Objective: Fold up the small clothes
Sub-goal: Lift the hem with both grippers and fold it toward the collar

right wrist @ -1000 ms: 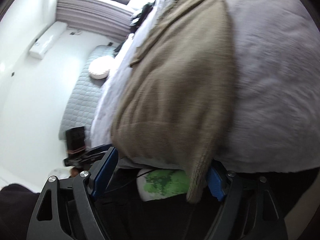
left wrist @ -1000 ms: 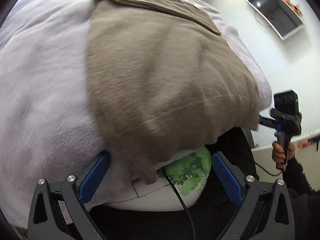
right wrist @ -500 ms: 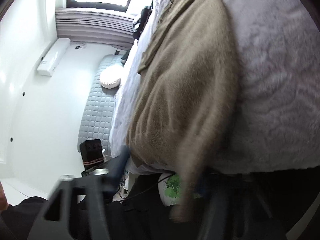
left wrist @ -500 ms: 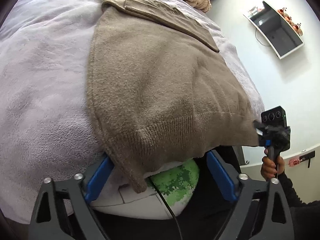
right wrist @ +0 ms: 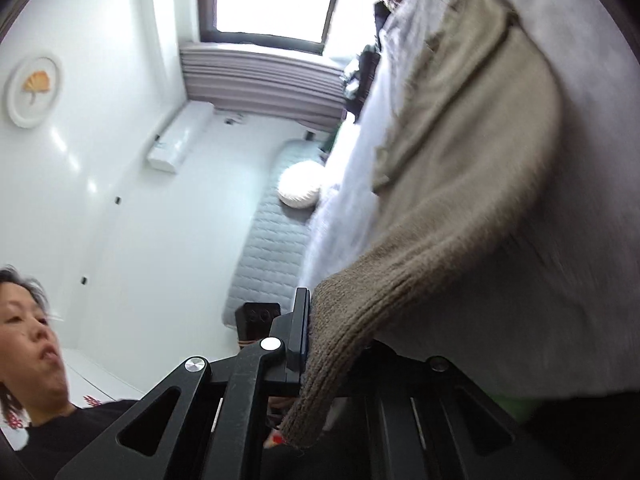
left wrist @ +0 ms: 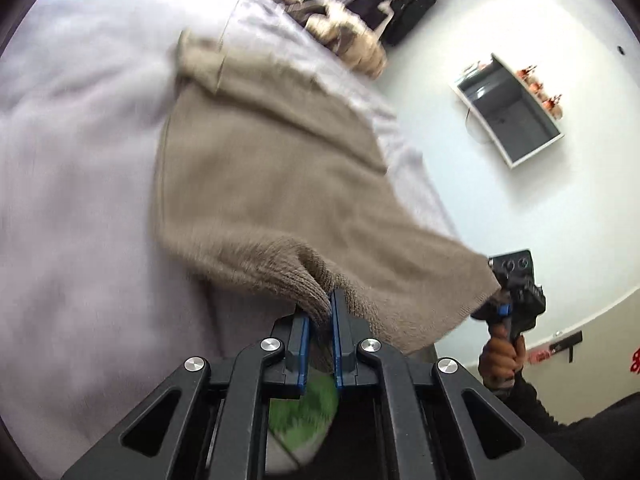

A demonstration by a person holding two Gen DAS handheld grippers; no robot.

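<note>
While each gripper is clamped on one near hem corner, the left gripper [left wrist: 323, 312] and right gripper [right wrist: 316, 332] hold the tan sweater [left wrist: 260, 176], which stretches lengthwise straight ahead across the bed [left wrist: 72, 200].

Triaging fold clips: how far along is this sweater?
Done: sleeves look folded over the sweater, which lies on the blanket. Both hem corners are gripped: left claw shut on the ribbed hem, right claw shut on the other corner, also seen in the left view. In hand: hem lifted off the bed edge. Left: carry the hem up toward the collar, lay it, release.
</note>
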